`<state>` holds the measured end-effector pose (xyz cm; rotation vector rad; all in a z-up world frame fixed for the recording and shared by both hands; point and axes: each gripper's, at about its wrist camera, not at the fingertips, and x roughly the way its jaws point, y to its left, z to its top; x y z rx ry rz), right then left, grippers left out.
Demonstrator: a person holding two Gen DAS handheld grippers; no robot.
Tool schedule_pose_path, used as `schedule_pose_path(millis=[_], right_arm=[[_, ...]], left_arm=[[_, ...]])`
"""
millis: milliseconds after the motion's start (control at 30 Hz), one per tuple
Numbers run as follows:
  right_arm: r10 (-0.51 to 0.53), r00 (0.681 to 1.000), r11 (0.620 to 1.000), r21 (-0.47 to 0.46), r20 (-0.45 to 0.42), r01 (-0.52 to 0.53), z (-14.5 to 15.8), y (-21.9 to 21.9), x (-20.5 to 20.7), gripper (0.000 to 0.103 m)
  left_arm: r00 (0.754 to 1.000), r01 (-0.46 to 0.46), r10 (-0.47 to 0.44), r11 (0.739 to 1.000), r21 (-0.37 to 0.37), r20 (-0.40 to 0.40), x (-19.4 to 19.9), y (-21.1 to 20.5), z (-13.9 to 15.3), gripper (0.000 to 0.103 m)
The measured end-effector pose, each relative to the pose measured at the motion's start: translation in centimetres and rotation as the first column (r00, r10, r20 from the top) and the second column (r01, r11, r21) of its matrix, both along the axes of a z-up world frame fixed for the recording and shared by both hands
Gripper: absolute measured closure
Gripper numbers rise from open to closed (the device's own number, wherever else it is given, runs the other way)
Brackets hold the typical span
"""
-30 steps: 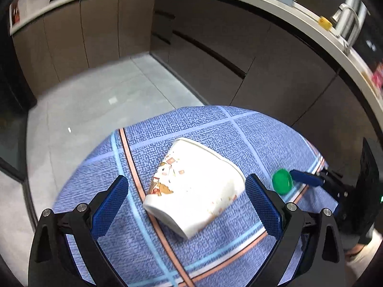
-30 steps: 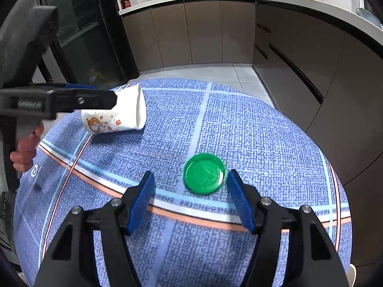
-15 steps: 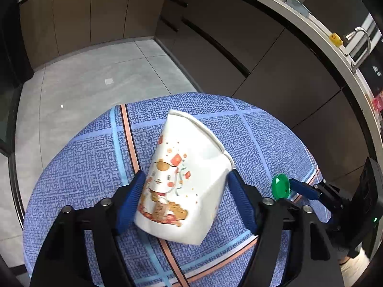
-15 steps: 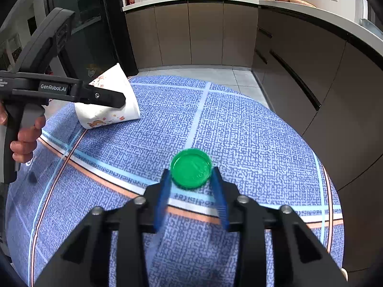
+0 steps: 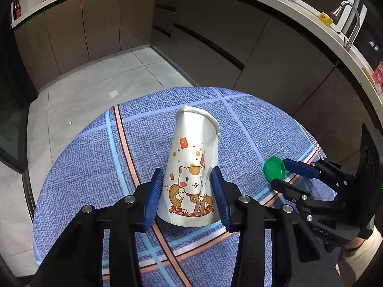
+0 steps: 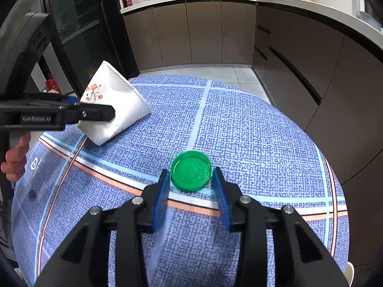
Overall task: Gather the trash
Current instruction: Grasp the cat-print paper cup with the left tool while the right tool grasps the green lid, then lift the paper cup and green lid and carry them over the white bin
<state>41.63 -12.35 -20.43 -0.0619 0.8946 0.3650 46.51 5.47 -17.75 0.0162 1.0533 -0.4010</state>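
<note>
A white paper cup with a cartoon cat print sits between the blue pads of my left gripper. Its base is toward the camera and its dented rim points away. The jaws are closing and both pads press on the cup's sides. From the right wrist view the cup is tilted above the blue checked tablecloth, in the left gripper. A round green lid lies between the pads of my right gripper. Both pads touch its edge while the jaws are opening slightly. The left wrist view shows the lid at the right gripper's tips.
The round table is ringed by brown kitchen cabinets under a pale countertop with a faucet. Grey tiled floor lies beyond the far edge. A dark glass door stands at the left. A person's hand holds the left gripper.
The left jaws closed from wide open onto the cup, which turned from lying sideways to base-first and tipped up. The right jaws narrowed round the green lid.
</note>
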Motion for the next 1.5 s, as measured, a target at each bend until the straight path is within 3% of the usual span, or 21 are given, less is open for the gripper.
schedule_pose_path(millis=[167, 233, 267, 633, 733, 1200, 1500], right_arm=[[-0.005, 1.000, 1.000, -0.015, 0.007, 0.005, 0.0, 0.3, 0.4, 0.058], [-0.011, 1.000, 0.999, -0.043, 0.017, 0.012, 0.0, 0.3, 0.3, 0.067], [-0.012, 1.000, 0.998, -0.060, 0.024, 0.014, 0.0, 0.4, 0.3, 0.067], [0.000, 1.000, 1.000, -0.025, 0.022, 0.000, 1.1, 1.1, -2.3, 0.067], [0.005, 1.000, 1.000, -0.003, 0.031, -0.005, 2.1, 0.8, -3.8, 0.067], [0.026, 0.995, 0.997, 0.069, 0.096, -0.033, 7.5, -0.9, -12.7, 0.067], [-0.025, 0.990, 0.992, 0.122, 0.142, 0.008, 10.0, -3.5, -19.8, 0.067]], left_arm=[[1.000, -0.011, 0.011, 1.000, 0.003, -0.001, 0.1, 0.0, 0.0, 0.063], [1.000, -0.015, 0.015, 1.000, 0.014, 0.009, 0.0, 0.0, 0.0, 0.064], [0.999, -0.025, 0.025, 0.999, 0.026, 0.021, -0.1, 0.0, 0.1, 0.065], [0.994, -0.088, 0.085, 0.995, 0.047, 0.075, -3.7, 0.2, 1.3, 0.065], [0.984, -0.125, 0.113, 0.989, 0.080, 0.138, -6.2, -0.2, 2.5, 0.065], [0.938, -0.190, 0.172, 0.981, 0.033, 0.301, -18.2, -1.4, 8.8, 0.065], [0.928, -0.181, 0.169, 0.984, 0.005, 0.333, -24.6, -3.0, 11.4, 0.065]])
